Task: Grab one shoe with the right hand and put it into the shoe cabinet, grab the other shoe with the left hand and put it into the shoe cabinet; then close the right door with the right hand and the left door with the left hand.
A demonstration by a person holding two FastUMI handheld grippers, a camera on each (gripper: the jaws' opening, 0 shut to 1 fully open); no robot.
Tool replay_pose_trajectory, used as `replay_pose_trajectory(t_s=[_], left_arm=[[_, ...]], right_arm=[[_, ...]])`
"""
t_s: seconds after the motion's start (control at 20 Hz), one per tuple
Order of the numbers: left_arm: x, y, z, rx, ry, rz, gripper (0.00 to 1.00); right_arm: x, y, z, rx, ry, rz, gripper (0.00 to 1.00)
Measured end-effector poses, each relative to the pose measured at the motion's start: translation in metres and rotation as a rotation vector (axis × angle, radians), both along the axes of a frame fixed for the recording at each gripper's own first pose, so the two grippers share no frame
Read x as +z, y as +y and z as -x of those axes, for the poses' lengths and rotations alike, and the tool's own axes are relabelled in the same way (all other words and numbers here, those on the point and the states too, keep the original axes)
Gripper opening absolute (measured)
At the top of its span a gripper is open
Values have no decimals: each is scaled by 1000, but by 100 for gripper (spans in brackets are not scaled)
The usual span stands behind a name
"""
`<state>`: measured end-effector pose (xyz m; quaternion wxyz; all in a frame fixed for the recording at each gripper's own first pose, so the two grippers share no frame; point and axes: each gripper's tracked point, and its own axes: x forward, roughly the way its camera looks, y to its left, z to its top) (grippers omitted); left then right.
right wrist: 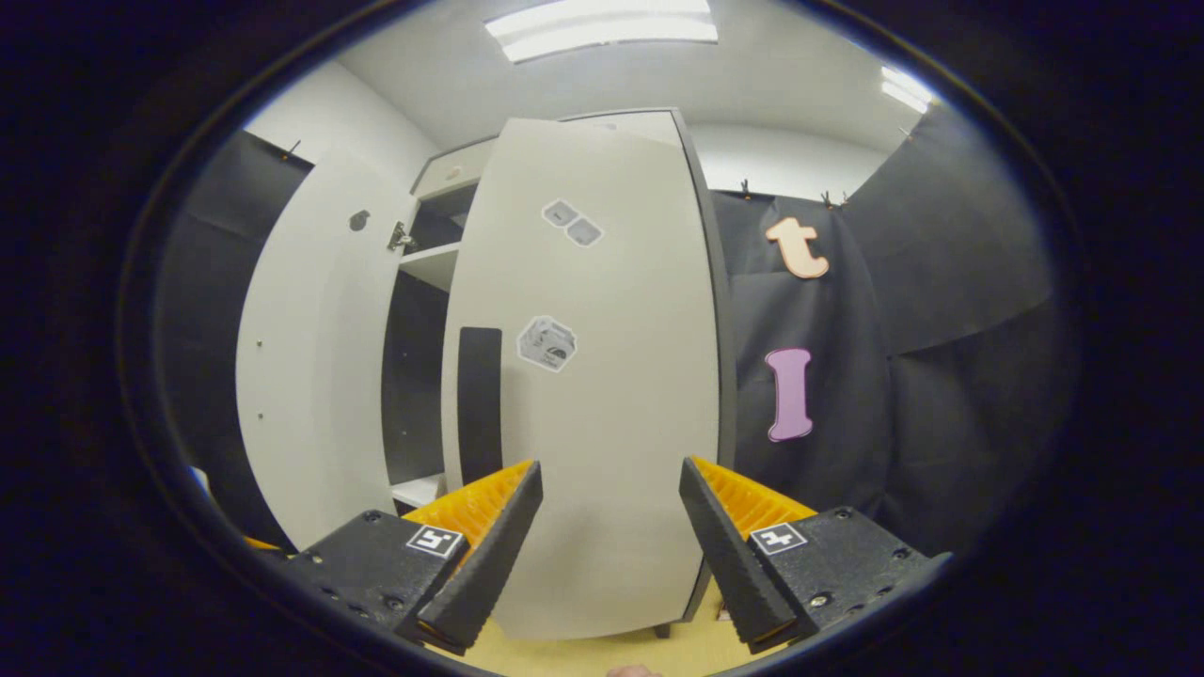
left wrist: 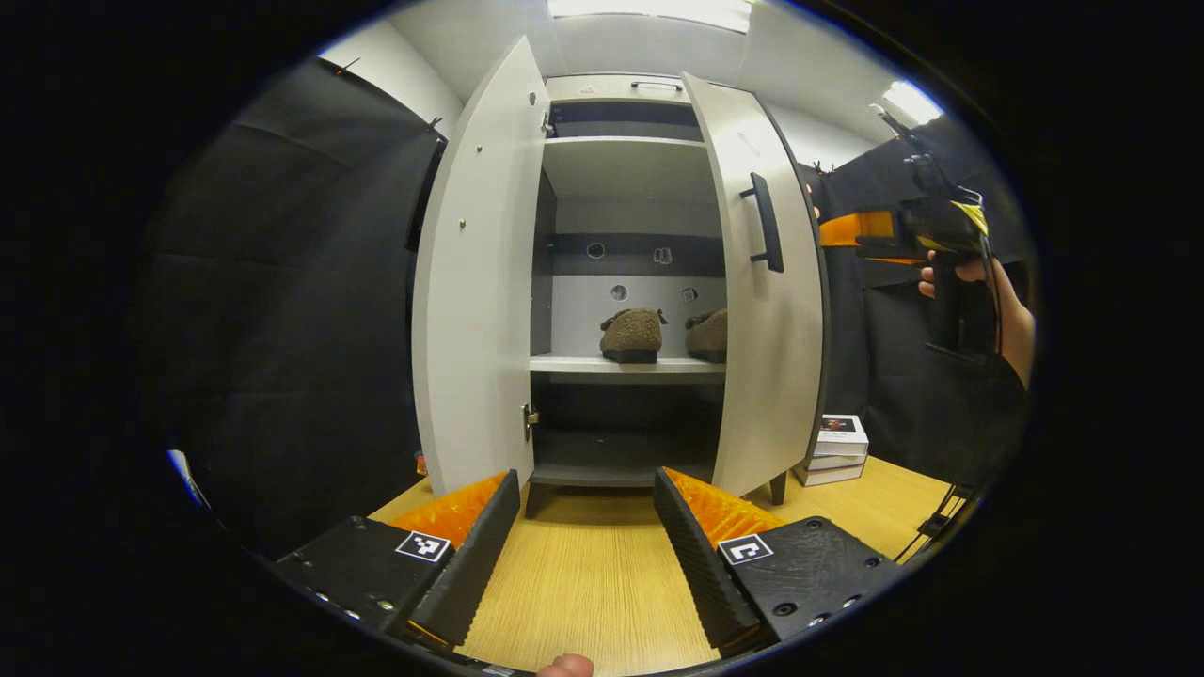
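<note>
In the left gripper view the grey shoe cabinet [left wrist: 625, 169] stands ahead with both doors ajar. Two brown fuzzy shoes rest side by side on its middle shelf: one [left wrist: 632, 335] fully visible, the other [left wrist: 709, 336] partly hidden behind the right door [left wrist: 767, 310]. The left door [left wrist: 475, 282] swings out to the left. My left gripper [left wrist: 587, 503] is open over the wooden floor, short of the cabinet. The right gripper [left wrist: 926, 230], held in a hand, hovers beyond the right door's outer side. In the right gripper view my right gripper [right wrist: 609, 489] is open, facing the right door's outer face [right wrist: 602, 395] near its dark handle [right wrist: 479, 404].
A stack of books [left wrist: 832, 448] lies on the wooden floor [left wrist: 583, 583] right of the cabinet. Black cloth walls close in on both sides. The cabinet's upper shelf [left wrist: 625, 141] and bottom compartment [left wrist: 621, 442] hold nothing visible.
</note>
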<state>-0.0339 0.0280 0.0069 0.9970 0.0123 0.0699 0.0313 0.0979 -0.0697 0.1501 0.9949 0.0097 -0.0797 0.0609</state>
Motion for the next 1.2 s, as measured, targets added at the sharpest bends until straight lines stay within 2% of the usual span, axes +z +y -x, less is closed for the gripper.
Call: replay_pose_trajectory(t_s=[0.15,0.2,0.3,0.4,0.55,0.75,1.05,1.2], left_arm=[[-2,-8,-3,-17,4,5,88],[-1,-11,-4,-22,1,6,88],[-2,-16,-5,-32,-3,8,88],[-3,-22,-9,-52,3,6,88],[-3,-33,-12,-82,3,8,88],[12,-39,-13,-111,-9,46,88],[119,1,-18,-61,-213,87,88],[162,36,-13,-28,-254,95,88]], right_arm=[[-34,-8,24,-69,18,42,96],[-48,-14,35,-112,15,39,94],[-74,-17,56,-193,3,35,96],[-105,-8,72,-222,25,18,96],[-156,3,92,-231,109,-12,96],[-209,10,106,-222,205,44,96],[-218,24,103,-170,237,48,97],[-220,33,98,-136,242,44,96]])
